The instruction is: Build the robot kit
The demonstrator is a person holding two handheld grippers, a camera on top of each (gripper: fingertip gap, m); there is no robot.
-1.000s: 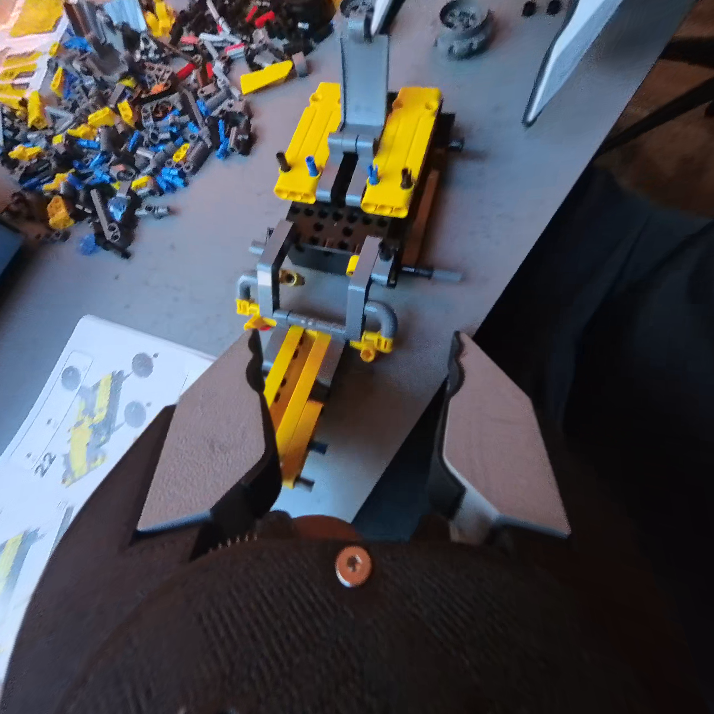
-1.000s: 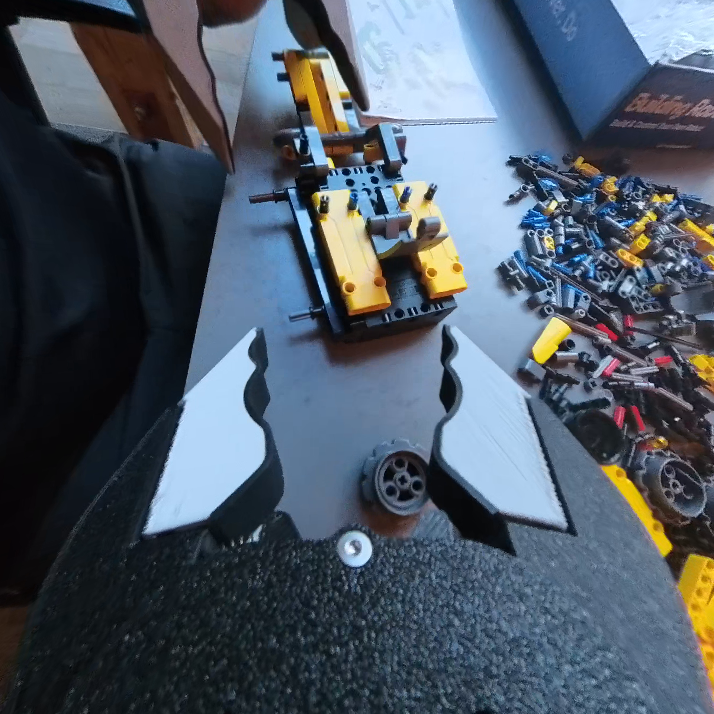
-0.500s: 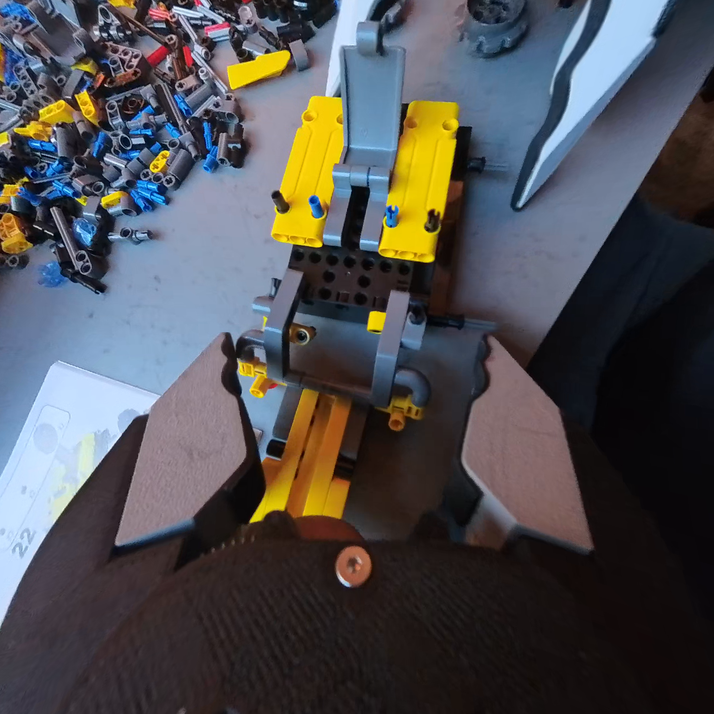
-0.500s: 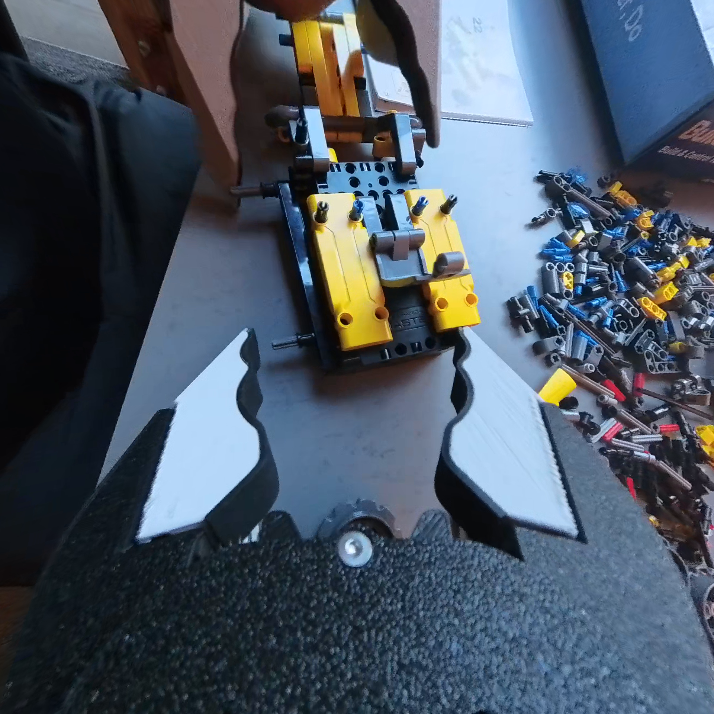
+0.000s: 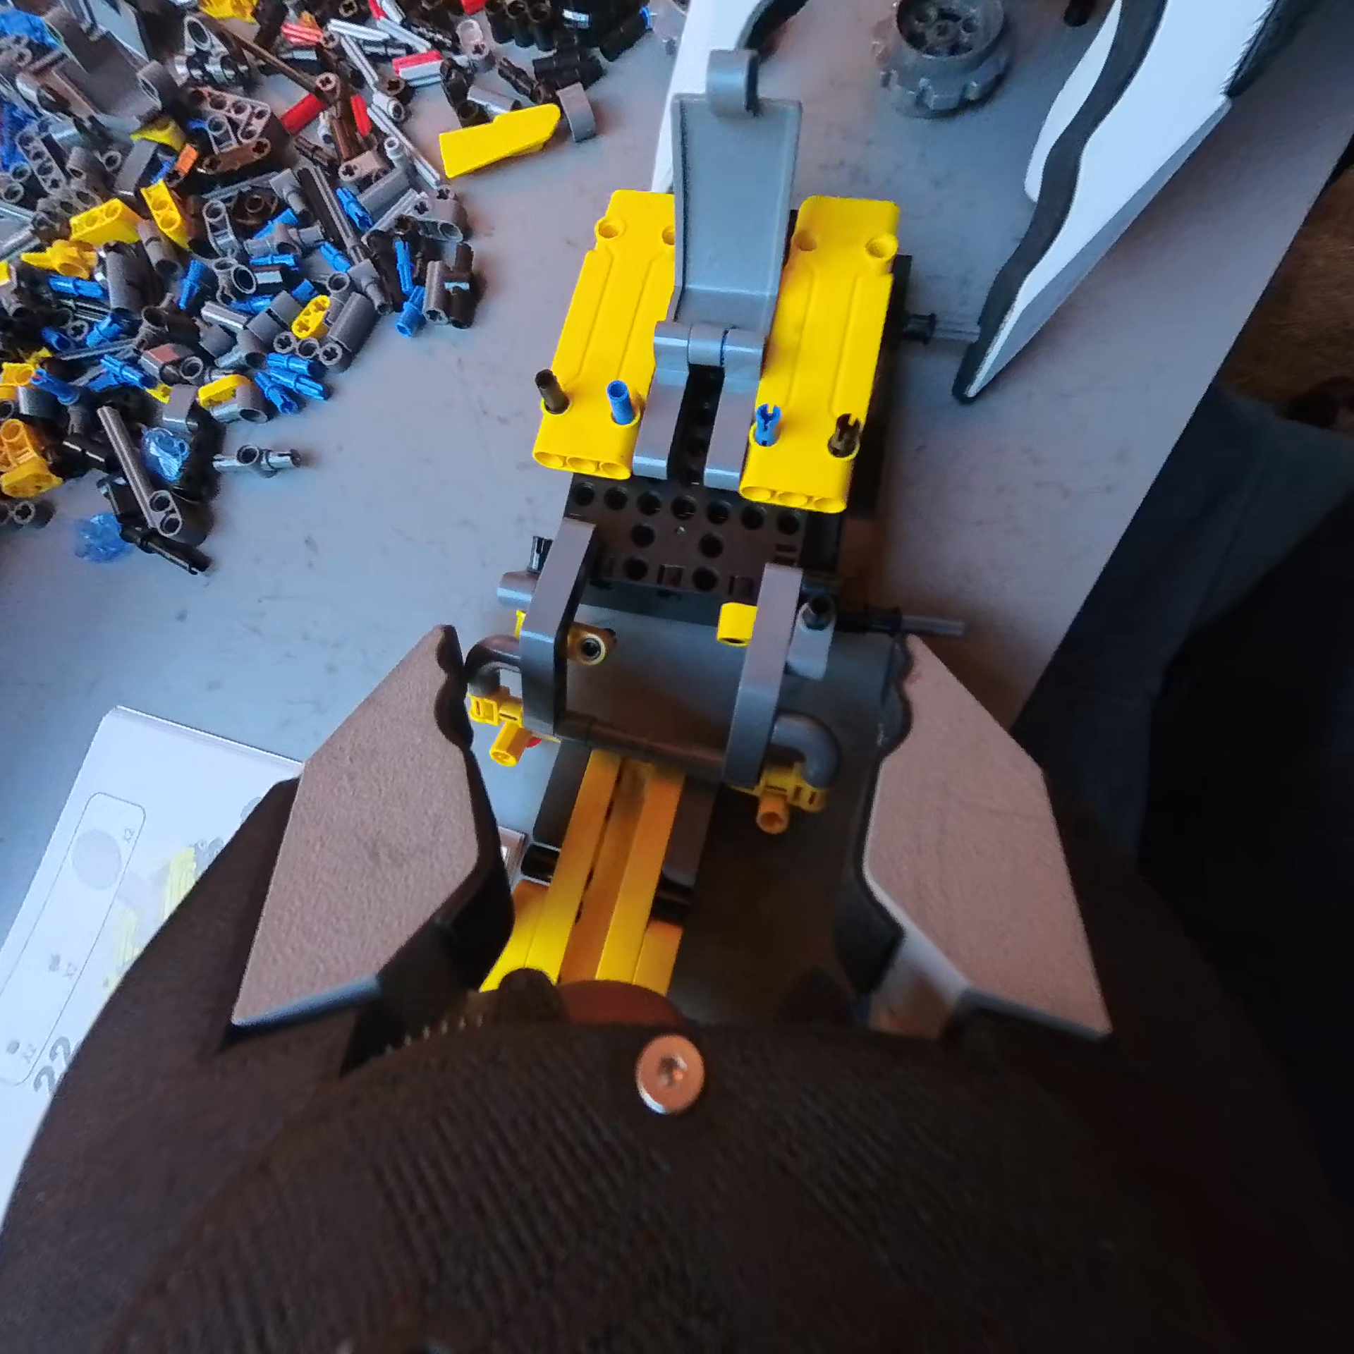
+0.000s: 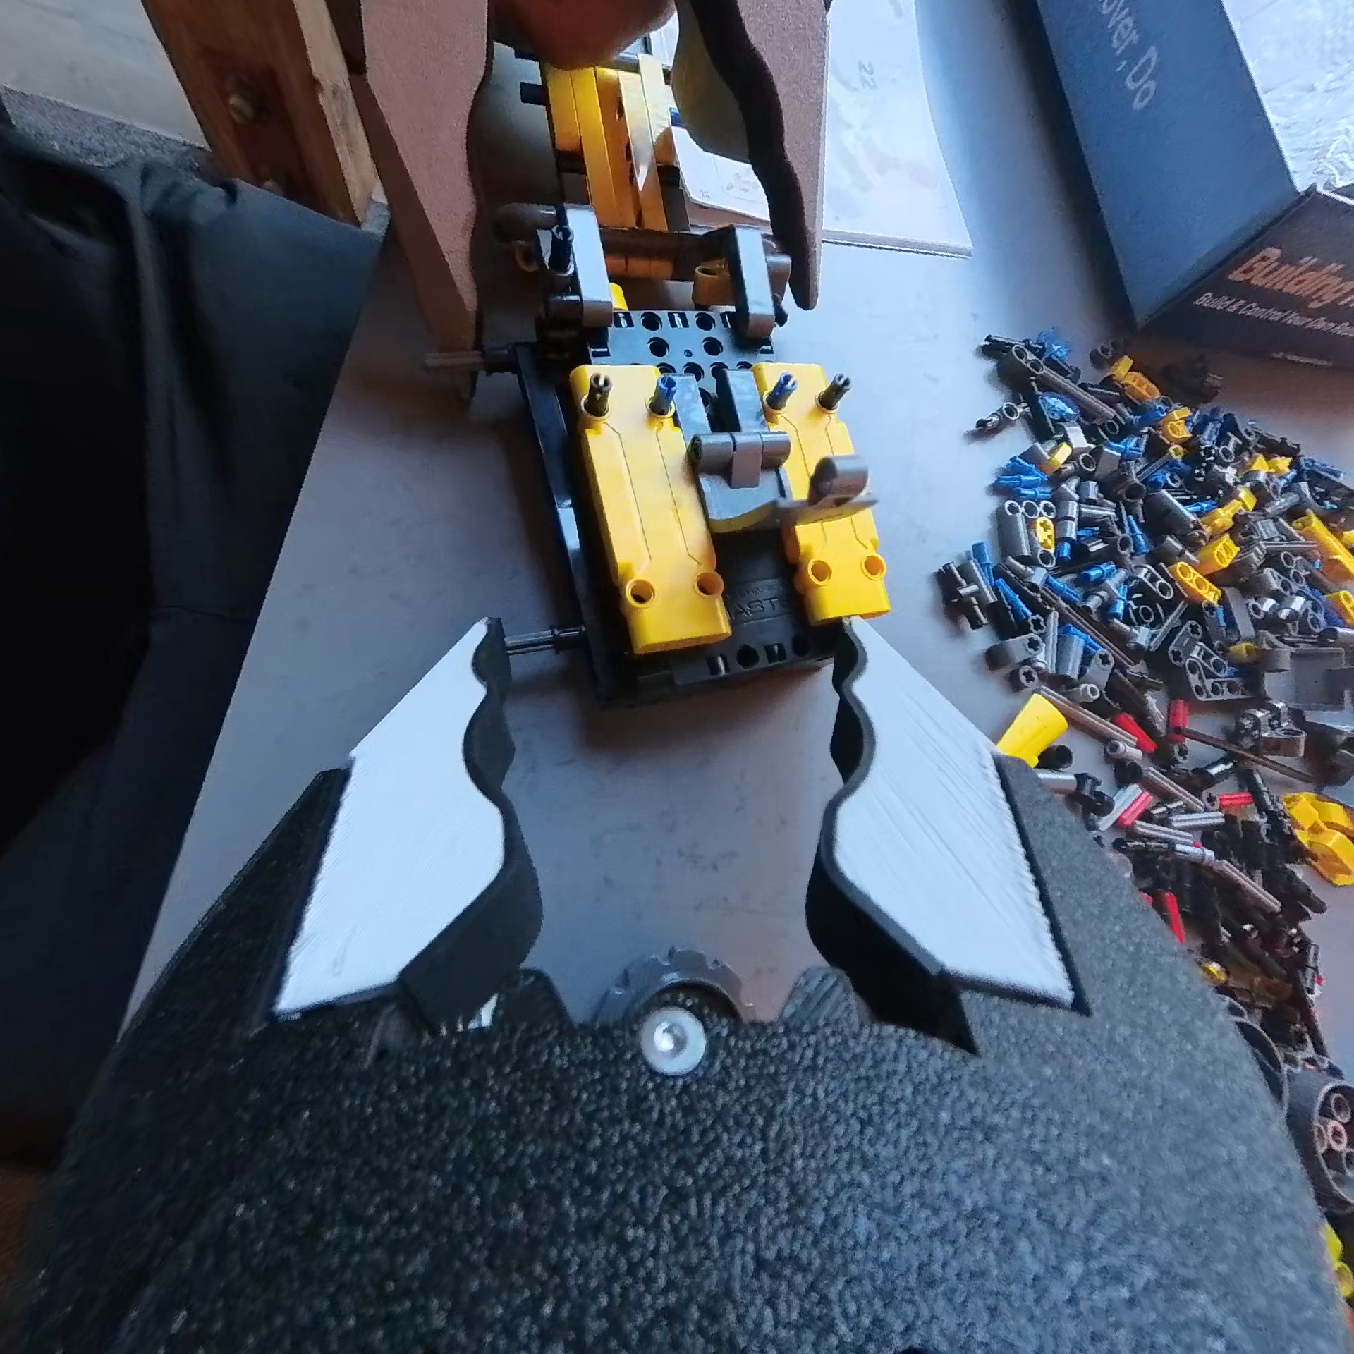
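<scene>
- Grey worktop (image 5: pixel 308 630) fills both my wrist views, with a dark cloth-covered shape past its edge.
- At far left of my left wrist view lies a heap of loose building pieces (image 5: pixel 183 293), blue, yellow, grey and black, well apart from both grippers. A white instruction booklet (image 5: pixel 110 842) lies at the lower left, just beside my left gripper.
- My left gripper (image 5: pixel 670 659) is wide open and has hold of nothing. Its jaws straddle the grey frame end of the half-built yellow and black model (image 5: pixel 703 439), and the model's yellow beams run back between them. The left jaw sits very near the side pins; I cannot tell whether it touches.
- The model lies flat in the middle of the worktop, between my two grippers.
- I judge the model light and rigid, but liable to pop apart at its pin joints. The raised grey seat piece (image 5: pixel 733 205) and thin side axles look like poor holds. The broad black base (image 6: pixel 586 586), taken across its flanks, looks the safest place.
- My right gripper (image 6: pixel 667 637) is also wide open and empty, its tips level with the near end of the base. A side axle points at the left tip.
- A grey wheel hub (image 5: pixel 941 62) lies close under the right gripper.
- A dark blue box (image 6: pixel 1172 146) stands at far right.
</scene>
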